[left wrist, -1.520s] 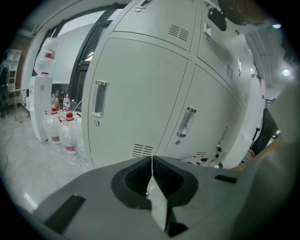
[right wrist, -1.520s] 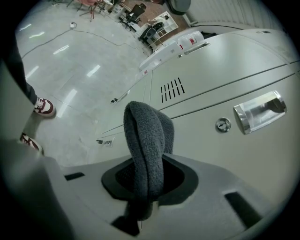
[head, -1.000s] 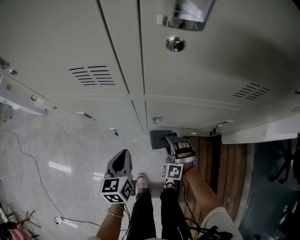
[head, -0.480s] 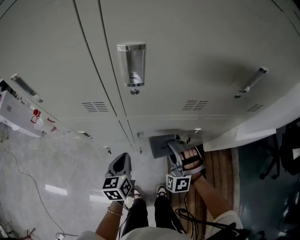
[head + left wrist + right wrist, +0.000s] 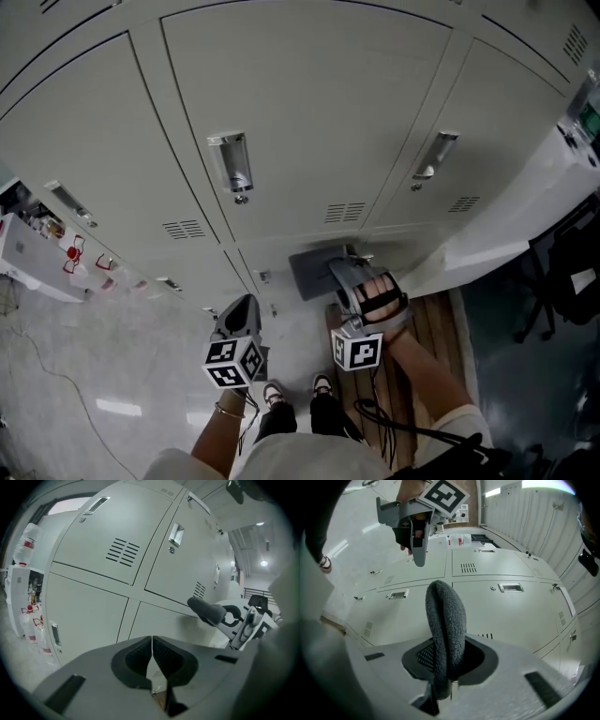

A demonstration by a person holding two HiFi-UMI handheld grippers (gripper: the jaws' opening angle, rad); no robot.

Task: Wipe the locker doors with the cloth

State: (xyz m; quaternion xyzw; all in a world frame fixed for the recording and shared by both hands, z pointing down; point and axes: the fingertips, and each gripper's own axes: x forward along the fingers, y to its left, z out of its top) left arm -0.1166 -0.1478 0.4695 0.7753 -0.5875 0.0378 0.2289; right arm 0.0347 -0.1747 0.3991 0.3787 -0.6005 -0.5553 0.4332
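Observation:
Grey locker doors [image 5: 309, 122] fill the upper head view, with recessed handles [image 5: 232, 161] and vent slots [image 5: 345, 213]. My right gripper [image 5: 339, 267] is shut on a dark grey fleecy cloth [image 5: 314, 271] and holds it close to a lower locker door. In the right gripper view the cloth [image 5: 446, 634] stands folded between the jaws. My left gripper [image 5: 243, 310] hangs lower left, off the doors, shut with nothing in it; its jaws meet in the left gripper view [image 5: 152, 645]. That view also shows the cloth [image 5: 206, 611] to the right.
A white shelf unit with bottles [image 5: 56, 248] stands at the left on the pale marbled floor [image 5: 103, 347]. Wooden flooring [image 5: 427, 323] lies right, beside a white panel edge [image 5: 506, 220] and a dark chair [image 5: 567, 272]. My shoes [image 5: 298, 391] and a cable are below.
The head view has tilted up, so more of the upper doors and two handles show. Both grippers have shifted only slightly in the picture; the cloth stays held.

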